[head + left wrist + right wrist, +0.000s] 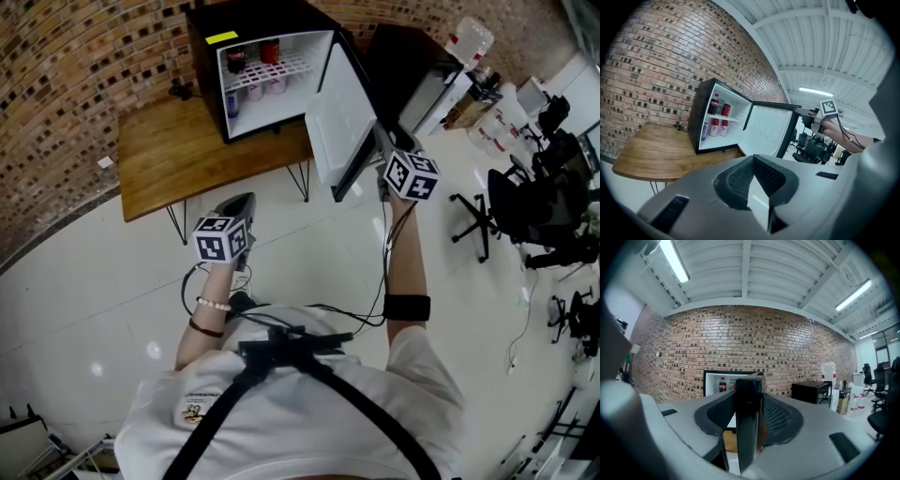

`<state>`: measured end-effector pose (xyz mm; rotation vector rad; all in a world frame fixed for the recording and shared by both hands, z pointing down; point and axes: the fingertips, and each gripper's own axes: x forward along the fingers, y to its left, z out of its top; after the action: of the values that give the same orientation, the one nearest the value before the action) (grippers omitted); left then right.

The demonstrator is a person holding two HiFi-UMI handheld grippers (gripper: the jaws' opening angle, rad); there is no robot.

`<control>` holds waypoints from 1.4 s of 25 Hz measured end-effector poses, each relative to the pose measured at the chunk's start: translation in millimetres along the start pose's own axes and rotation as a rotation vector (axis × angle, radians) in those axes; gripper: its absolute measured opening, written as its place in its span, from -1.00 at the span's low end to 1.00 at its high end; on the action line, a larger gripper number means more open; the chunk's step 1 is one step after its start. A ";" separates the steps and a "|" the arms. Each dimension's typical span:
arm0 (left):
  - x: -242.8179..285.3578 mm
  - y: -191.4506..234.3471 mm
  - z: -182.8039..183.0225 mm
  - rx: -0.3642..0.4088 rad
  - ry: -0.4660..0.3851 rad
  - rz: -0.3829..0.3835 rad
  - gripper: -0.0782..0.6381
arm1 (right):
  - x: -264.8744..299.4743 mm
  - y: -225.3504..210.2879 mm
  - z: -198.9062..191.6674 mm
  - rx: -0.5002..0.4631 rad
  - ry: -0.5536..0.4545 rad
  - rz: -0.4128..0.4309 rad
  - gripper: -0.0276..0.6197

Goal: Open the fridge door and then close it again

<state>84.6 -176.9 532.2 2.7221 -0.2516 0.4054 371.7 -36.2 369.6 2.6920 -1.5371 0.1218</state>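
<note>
Brick wall (75, 56) at the far side, wooden table (178, 159) before it, black fridge (253, 17) on the table's right end, fridge door (337, 122) swung wide open, right gripper (382, 150) clamped on the door's edge, left gripper (242, 202) nearer, jaws closed, empty.

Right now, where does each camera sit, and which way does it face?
Head view: on the person's head, looking steeply down at the open fridge on the wooden table; it shows the shirt, both forearms, the left gripper and the right gripper.
Left gripper view: on the left gripper, over shut jaws, facing the fridge's inside.
Right gripper view: on the right gripper, facing the brick wall; the fridge door has its edge between the jaws.
Shared: head view and left gripper view both show the right gripper at the fridge door.
</note>
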 end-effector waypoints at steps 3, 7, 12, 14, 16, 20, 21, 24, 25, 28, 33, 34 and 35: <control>-1.0 1.5 -0.6 -0.007 0.000 0.002 -0.78 | 7.9 30.0 0.5 -0.008 0.008 0.055 -0.34; -3.9 14.9 -1.4 -0.027 0.000 0.011 -0.78 | 25.0 68.4 -0.3 -0.016 0.033 0.105 -0.20; -6.6 35.4 2.1 -0.056 -0.006 0.023 -0.78 | 44.3 119.0 0.1 -0.037 0.044 0.176 -0.18; -6.9 44.8 5.0 -0.065 -0.010 0.030 -0.78 | 55.3 139.9 -0.5 -0.044 0.049 0.211 -0.24; -6.5 55.5 8.4 -0.081 -0.015 0.035 -0.78 | 68.9 157.5 -0.2 -0.055 0.052 0.220 -0.21; -8.1 83.4 14.3 -0.104 -0.026 0.056 -0.78 | 98.8 194.1 -2.2 -0.056 0.059 0.231 -0.27; -9.0 90.3 15.6 -0.110 -0.030 0.062 -0.78 | 106.8 202.4 -3.0 -0.041 0.063 0.224 -0.26; -13.2 112.8 22.8 -0.126 -0.041 0.081 -0.78 | 131.6 224.0 -1.3 -0.036 0.071 0.155 -0.19; -15.2 121.3 26.3 -0.130 -0.047 0.088 -0.78 | 140.2 231.0 0.2 -0.044 0.074 0.130 -0.18; -23.5 148.3 36.8 -0.146 -0.065 0.111 -0.78 | 165.7 251.7 4.0 -0.044 0.081 0.075 -0.17; -40.0 198.9 52.0 -0.162 -0.089 0.154 -0.78 | 206.6 279.1 7.7 -0.035 0.067 -0.019 -0.17; -43.3 208.5 55.1 -0.164 -0.093 0.159 -0.78 | 214.1 283.7 9.3 -0.038 0.065 -0.034 -0.17; -46.5 217.1 58.1 -0.165 -0.096 0.163 -0.78 | 221.4 288.7 10.3 -0.039 0.066 -0.046 -0.17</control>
<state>5.7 -392.3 539.4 2.5700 -0.5125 0.2842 235.7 -373.6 377.3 2.6631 -1.4439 0.1750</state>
